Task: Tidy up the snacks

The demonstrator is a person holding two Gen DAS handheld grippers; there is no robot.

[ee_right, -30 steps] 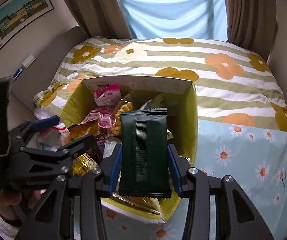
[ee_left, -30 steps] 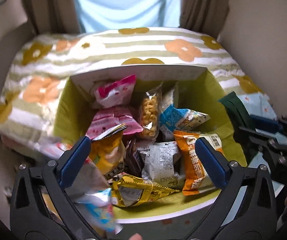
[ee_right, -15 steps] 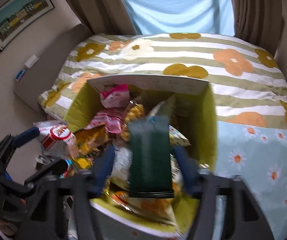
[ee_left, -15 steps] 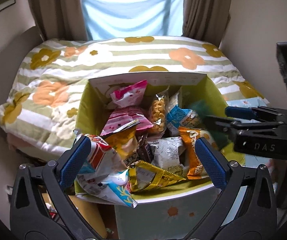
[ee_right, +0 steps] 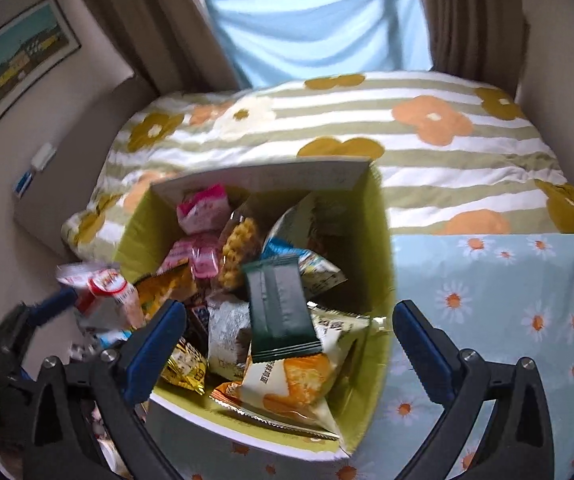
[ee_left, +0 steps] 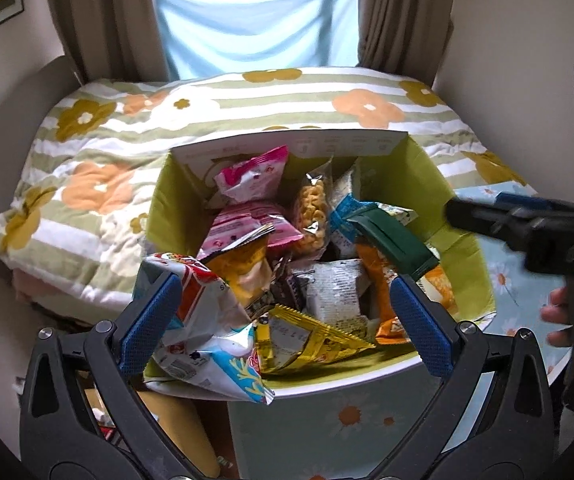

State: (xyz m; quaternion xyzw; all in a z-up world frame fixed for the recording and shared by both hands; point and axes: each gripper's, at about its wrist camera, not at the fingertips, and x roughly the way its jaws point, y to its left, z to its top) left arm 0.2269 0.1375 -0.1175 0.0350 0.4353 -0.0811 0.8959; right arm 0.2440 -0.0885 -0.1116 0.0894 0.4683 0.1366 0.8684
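Note:
A green-lined cardboard box [ee_left: 465, 256] [ee_right: 379, 240] holds several snack packets. A dark green packet [ee_right: 279, 308] lies on top of the pile, free of my right gripper; it also shows in the left wrist view [ee_left: 395, 242]. My right gripper [ee_right: 289, 350] is open and empty above the box's near edge. My left gripper [ee_left: 283, 326] is open; a white, red and blue packet [ee_left: 203, 332] lies over the box's near left rim beside its left finger, and shows in the right wrist view [ee_right: 107, 292].
The box stands on a daisy-print cloth [ee_right: 487, 300] next to a bed with a striped flowered quilt [ee_left: 247, 108]. Curtains and a window are behind. The right gripper's body [ee_left: 527, 224] reaches in from the right of the left wrist view.
My right gripper opened and let go of the dark green packet, which dropped onto the pile in the box. Both grippers drew back. The white and red packet settled on the box's left rim.

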